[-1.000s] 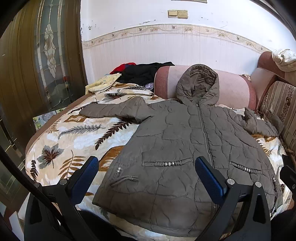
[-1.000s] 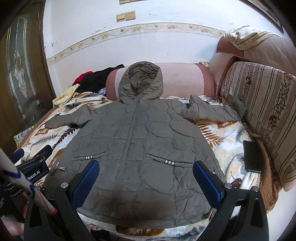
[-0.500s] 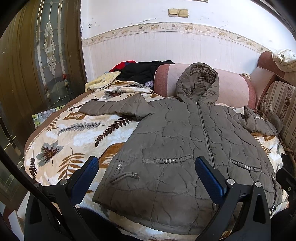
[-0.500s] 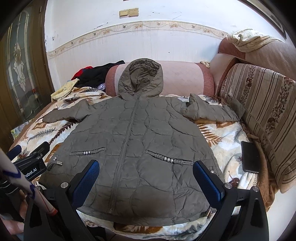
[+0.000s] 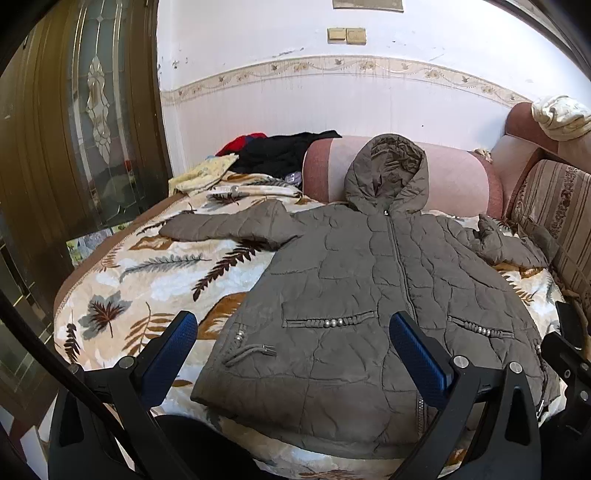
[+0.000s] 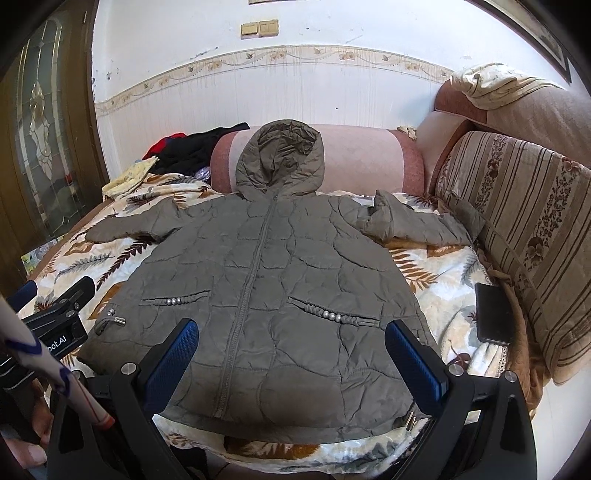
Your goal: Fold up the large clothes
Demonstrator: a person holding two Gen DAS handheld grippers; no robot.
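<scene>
- Since the earlier frames, both views are shifted slightly; the quilted hooded jacket (image 6: 280,280) is left unmoved.
- The jacket is spread front-up, zipped, on the leaf-print blanket (image 5: 147,273), its hood against the pink bolster (image 6: 362,162).
- The left gripper (image 5: 291,350) and right gripper (image 6: 291,354) are held wide apart, empty, above the hem.
- A sleeve is probably best pinched at the cuff and folded inward.

Home living room: striped sofa (image 6: 517,206), leaf-print blanket (image 5: 147,273), glass-panelled wooden door (image 5: 74,110), wall switches (image 5: 346,36).
</scene>
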